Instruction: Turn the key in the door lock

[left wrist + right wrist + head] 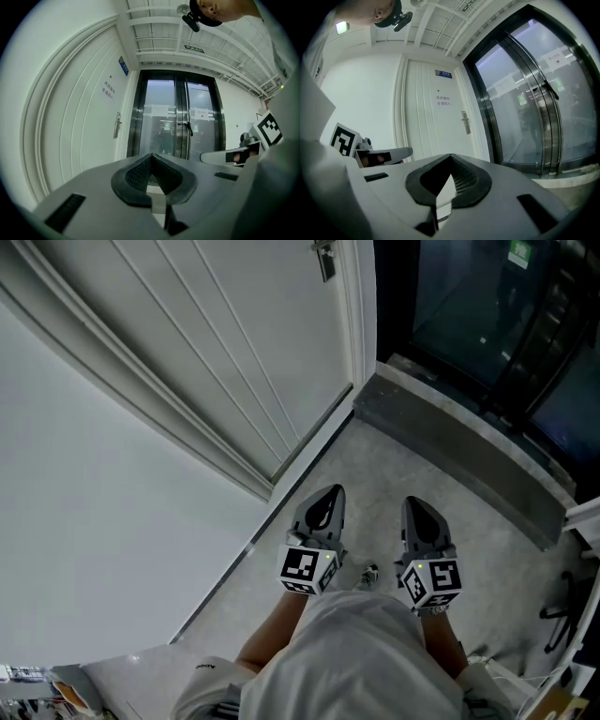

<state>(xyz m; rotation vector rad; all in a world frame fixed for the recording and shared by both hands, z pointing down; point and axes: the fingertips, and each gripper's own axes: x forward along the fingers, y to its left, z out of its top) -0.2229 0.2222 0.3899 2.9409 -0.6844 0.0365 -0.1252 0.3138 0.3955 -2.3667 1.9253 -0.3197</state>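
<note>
In the head view you hold the left gripper [325, 495] and right gripper [418, 506] level, side by side over the floor [422, 456]. The lock plate [324, 259] is far ahead at the right edge of the door [234, 334], and the left hand looks nearer. In the left gripper view the fingers [136, 176] are closed on nothing, with the upright lock plate [117, 125] ahead-left; in the right gripper view the fingers [466, 180] are closed and empty too, the lock plate [465, 123] almost straight ahead, no key discernible.

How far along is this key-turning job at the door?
Nothing looks done yet. Both the left gripper and right gripper are shut and empty, well short of the white door. No key can be made out at its handle plate. Left: reaching the lock, gripping the key, turning it.
</note>
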